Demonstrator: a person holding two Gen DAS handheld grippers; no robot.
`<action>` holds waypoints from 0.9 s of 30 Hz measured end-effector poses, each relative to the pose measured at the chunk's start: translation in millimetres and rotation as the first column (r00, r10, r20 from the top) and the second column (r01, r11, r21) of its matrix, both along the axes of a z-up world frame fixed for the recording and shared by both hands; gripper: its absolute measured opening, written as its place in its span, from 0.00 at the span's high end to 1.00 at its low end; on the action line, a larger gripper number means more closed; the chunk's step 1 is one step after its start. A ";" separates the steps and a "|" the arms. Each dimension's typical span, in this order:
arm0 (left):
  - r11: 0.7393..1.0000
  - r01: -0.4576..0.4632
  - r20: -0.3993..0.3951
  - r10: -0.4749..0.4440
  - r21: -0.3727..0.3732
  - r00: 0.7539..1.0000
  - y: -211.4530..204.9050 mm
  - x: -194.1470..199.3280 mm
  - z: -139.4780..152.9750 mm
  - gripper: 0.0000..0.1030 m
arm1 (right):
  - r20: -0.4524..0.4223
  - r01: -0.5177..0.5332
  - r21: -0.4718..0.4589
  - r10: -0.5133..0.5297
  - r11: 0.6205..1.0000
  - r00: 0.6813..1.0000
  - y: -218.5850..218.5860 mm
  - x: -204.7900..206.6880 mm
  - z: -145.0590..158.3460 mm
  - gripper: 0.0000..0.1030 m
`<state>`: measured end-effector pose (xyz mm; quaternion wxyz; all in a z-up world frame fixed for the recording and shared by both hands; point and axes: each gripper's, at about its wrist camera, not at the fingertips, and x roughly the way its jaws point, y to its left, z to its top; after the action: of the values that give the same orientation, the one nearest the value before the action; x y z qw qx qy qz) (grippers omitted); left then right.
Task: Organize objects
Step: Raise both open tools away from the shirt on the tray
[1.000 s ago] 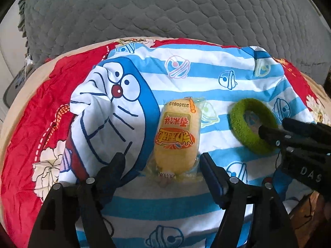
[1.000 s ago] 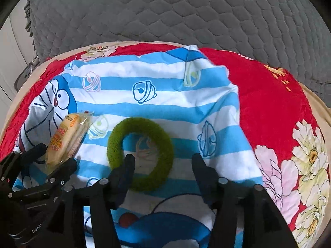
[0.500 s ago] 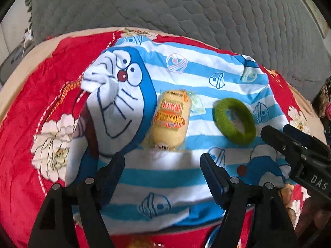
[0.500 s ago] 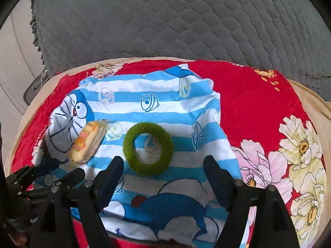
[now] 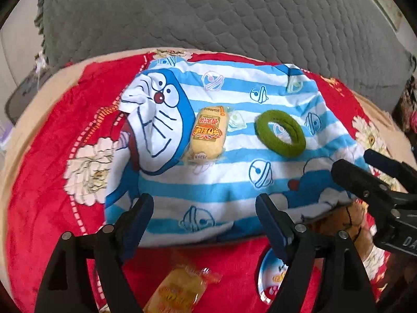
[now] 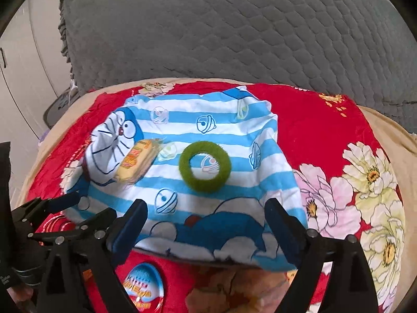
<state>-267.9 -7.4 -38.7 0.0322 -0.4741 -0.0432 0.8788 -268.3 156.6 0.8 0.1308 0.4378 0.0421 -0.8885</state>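
Red floral blanket point(image 6: 325, 135) covers the surface, grey quilted cushion point(image 6: 234, 31) behind it. Blue-and-white striped cartoon cloth point(image 6: 208, 120) lies on the blanket; on its middle sit a yellow wrapped snack cake point(image 6: 135, 160) and, at its 3 o'clock and apart from it, a green fuzzy ring point(image 6: 204, 167). Left gripper point(image 5: 202, 214) and right gripper point(image 6: 206, 219) hang at 6 o'clock of these, jaws apart, just been opening, nothing between them. Second wrapped cake point(image 5: 179, 292) lies near the left gripper, off the cloth.
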 end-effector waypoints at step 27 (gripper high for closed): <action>0.996 -0.091 -0.052 0.090 -0.021 0.995 -19.5 115.7 61.5 0.17 | -0.072 -0.007 -0.068 0.002 0.998 0.997 16.4 132.7 51.6 0.05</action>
<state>-152.3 -26.9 22.8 -0.0120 -0.4493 -0.0537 0.8917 -135.6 173.0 52.3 0.1462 0.4006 0.0174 -0.9043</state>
